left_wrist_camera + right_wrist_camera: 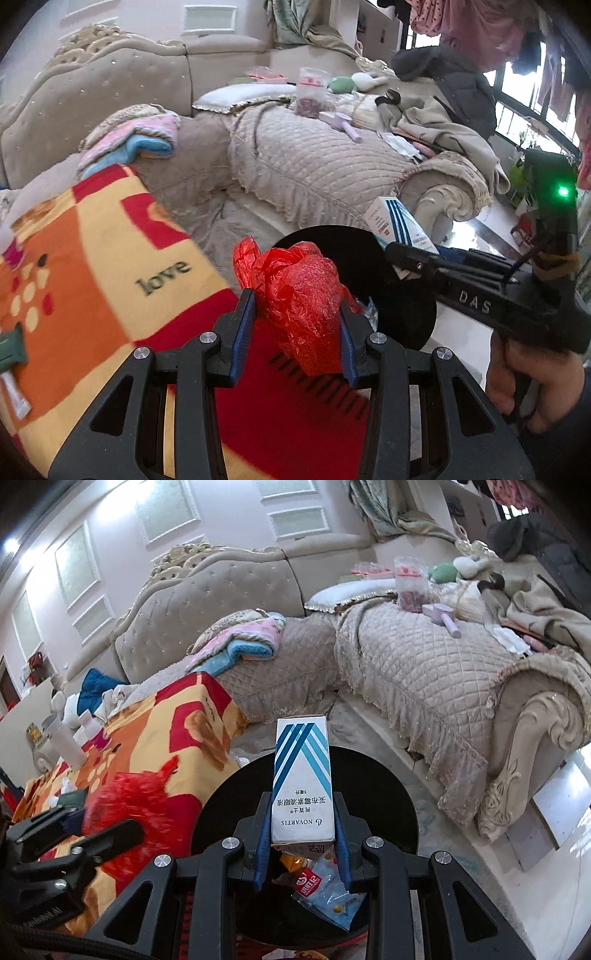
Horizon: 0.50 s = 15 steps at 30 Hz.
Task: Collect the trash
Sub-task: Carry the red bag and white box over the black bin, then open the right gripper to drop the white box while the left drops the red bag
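Left claw [297, 332]: pinching crumpled red plastic bag [299, 291], beside black bin [391, 295].
Right claw [302, 834]: pinching white-blue carton [302, 775] above bin.

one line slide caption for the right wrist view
Right gripper holds a white-and-blue medicine box above the black trash bin, with wrappers already inside.

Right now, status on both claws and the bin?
Left claw shut on red plastic bag. Right claw shut on white-and-blue carton, over black bin. Wrappers already inside; nothing blocking the opening.
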Motion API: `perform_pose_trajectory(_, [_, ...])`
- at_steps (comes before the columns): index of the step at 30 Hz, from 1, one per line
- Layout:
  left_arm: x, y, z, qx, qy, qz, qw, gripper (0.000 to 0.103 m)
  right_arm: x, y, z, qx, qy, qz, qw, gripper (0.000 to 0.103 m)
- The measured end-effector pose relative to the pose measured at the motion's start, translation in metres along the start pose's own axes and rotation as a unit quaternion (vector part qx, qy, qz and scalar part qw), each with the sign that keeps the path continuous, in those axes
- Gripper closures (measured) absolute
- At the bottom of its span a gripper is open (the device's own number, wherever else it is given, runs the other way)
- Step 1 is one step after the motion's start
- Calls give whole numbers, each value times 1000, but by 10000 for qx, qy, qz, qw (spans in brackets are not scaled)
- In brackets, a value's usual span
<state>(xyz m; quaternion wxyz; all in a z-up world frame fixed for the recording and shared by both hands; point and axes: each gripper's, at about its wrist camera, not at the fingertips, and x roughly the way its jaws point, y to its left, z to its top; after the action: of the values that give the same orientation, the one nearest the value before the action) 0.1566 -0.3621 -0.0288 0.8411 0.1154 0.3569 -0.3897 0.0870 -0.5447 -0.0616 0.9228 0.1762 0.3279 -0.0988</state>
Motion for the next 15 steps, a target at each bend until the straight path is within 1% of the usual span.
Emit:
perform_pose_trajectory(6, [21,0,2,-97,139,-6,9999,65,6,1,2,-14,26,-30,10000,75])
perform_pose_trajectory(11, [24,0,0,-128,122,-26,9998,64,9,3,4,5,17,-38,10000,75])
perform_pose_trajectory(15, [30,-2,0,-127,137,-68,9998,63,12,2,5,16,37,-130,9999,75])
